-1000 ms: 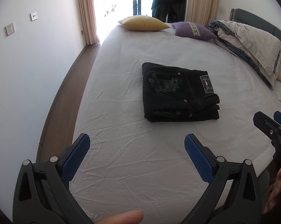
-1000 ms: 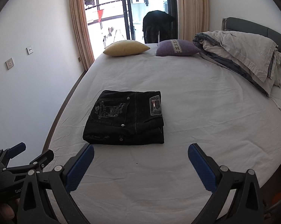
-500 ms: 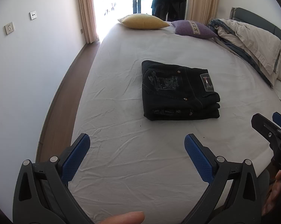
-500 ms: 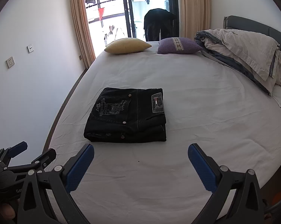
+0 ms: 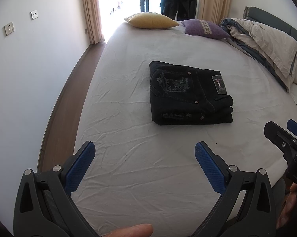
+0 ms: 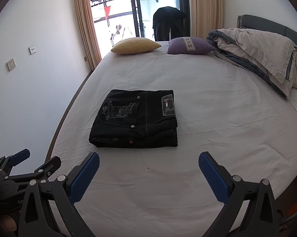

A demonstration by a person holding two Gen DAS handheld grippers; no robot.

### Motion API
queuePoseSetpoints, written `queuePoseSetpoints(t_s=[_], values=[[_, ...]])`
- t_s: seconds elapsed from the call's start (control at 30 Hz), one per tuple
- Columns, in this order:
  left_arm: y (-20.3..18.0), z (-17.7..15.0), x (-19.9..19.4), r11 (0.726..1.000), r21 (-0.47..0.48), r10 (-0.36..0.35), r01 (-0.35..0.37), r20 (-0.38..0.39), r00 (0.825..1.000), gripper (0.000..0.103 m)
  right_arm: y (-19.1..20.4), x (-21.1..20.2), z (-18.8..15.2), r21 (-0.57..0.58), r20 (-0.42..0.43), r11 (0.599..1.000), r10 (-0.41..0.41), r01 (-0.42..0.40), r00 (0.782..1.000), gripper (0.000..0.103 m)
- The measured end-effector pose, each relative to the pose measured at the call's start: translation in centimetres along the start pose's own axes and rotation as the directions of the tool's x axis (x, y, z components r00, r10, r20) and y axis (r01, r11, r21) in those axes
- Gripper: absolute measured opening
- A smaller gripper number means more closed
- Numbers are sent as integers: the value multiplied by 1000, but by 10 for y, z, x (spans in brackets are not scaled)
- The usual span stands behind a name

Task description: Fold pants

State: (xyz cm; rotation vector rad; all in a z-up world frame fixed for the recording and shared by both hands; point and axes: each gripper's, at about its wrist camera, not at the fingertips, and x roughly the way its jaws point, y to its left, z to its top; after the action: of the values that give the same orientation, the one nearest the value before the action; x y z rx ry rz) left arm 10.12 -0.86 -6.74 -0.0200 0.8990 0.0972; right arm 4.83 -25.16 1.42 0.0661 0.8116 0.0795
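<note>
The black pants (image 5: 187, 94) lie folded into a compact rectangle on the white bed sheet, back pocket and label facing up; they also show in the right wrist view (image 6: 136, 118). My left gripper (image 5: 145, 158) is open and empty, held over the sheet short of the pants. My right gripper (image 6: 148, 167) is open and empty, also short of the pants. The right gripper shows at the right edge of the left wrist view (image 5: 286, 138), and the left gripper shows at the lower left of the right wrist view (image 6: 26, 167).
A yellow pillow (image 6: 135, 45) and a purple pillow (image 6: 189, 45) lie at the far end of the bed (image 6: 227, 118). A bundled duvet (image 6: 257, 51) lies along the right side. A wall and a strip of wood floor (image 5: 69, 98) run along the left.
Both grippers have drifted back slightly from the folded pants and stay open. The pants have not moved.
</note>
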Motion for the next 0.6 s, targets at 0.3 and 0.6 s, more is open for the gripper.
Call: queuePoseSetpoints(t_s=[0.3, 0.6], values=[[1, 0, 1, 1000, 2, -2, 2, -4, 1000, 103, 1, 1, -2, 2, -3, 1000, 1, -1, 1000, 103], [1, 0, 1, 1000, 2, -1, 1, -4, 1000, 103, 1, 1, -2, 2, -4, 1000, 2, -2, 1000, 103]])
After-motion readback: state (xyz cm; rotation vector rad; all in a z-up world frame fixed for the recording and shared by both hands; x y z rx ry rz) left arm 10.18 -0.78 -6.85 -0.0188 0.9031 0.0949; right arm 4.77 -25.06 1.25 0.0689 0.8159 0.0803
